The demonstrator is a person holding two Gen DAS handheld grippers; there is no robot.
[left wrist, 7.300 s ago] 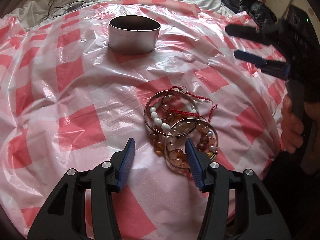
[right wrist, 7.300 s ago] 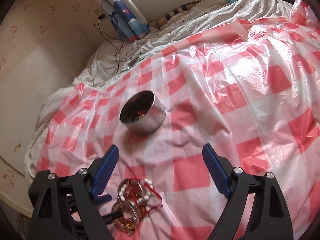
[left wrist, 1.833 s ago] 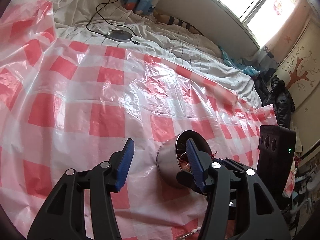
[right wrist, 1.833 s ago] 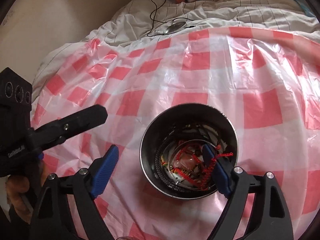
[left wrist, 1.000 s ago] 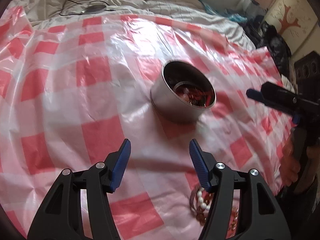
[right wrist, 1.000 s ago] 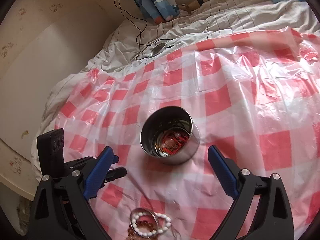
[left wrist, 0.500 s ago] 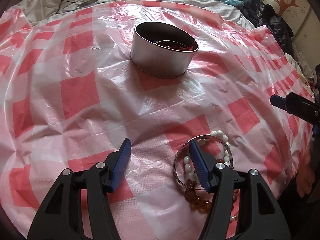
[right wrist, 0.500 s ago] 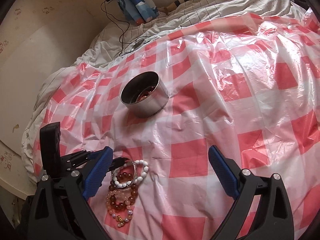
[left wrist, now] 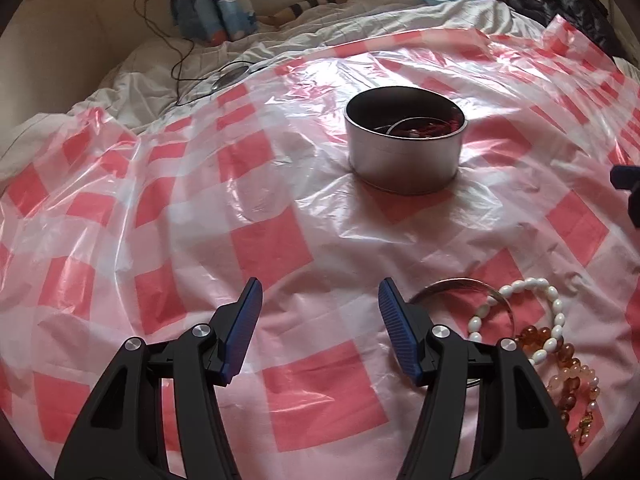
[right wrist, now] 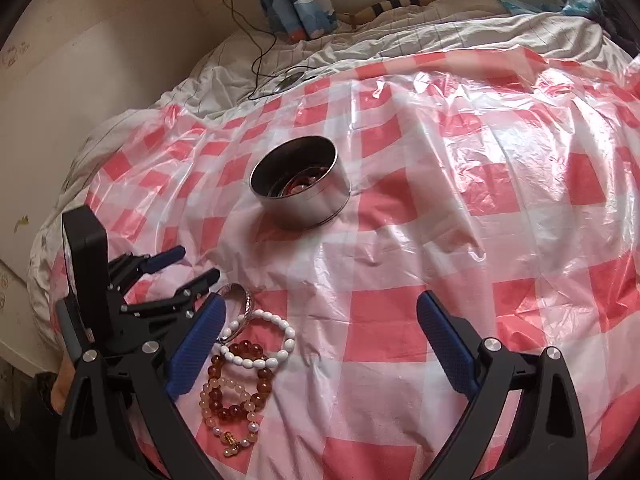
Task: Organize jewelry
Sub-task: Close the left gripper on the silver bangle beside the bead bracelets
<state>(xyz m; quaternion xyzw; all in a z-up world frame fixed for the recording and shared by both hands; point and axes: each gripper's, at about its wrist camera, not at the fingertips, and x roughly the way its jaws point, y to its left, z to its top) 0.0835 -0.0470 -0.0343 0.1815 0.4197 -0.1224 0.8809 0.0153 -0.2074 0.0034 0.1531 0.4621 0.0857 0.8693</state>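
Both pairs of blue-padded fingers stand spread with nothing between them. Our left gripper (left wrist: 320, 320) hovers over bare red-and-white checked plastic sheet (left wrist: 272, 240), and our right gripper (right wrist: 320, 336) hangs over bare sheet as well.

What we still have to put away lies in a small heap on the near side of the sheet: a silver bangle (left wrist: 460, 286), a white bead bracelet (left wrist: 532, 312), an amber bead bracelet (right wrist: 240, 376) and a pale pink bead bracelet (right wrist: 230, 420) with a small gold charm. They overlap one another, and the heap runs from the bangle at its far end to the pink beads nearest us.

In the left wrist view the heap sits just to the right of our left gripper's right finger (left wrist: 400, 336), with the bangle's rim closest to that pad. In the right wrist view the same heap lies just beside our right gripper's left finger (right wrist: 196, 348), and the left gripper (right wrist: 186, 270) shows at the far left of it, its tips next to the bangle. So the jewelry lies between our two grippers, near both; we judge the left one the nearer to the bangle.

The round metal tin (left wrist: 404, 148) stands farther off across the sheet, well apart from the heap, upright and open, with red cord and metal rings already inside. We judge the next pick calls for a short sideways shift toward the heap, then a carry out to the tin.
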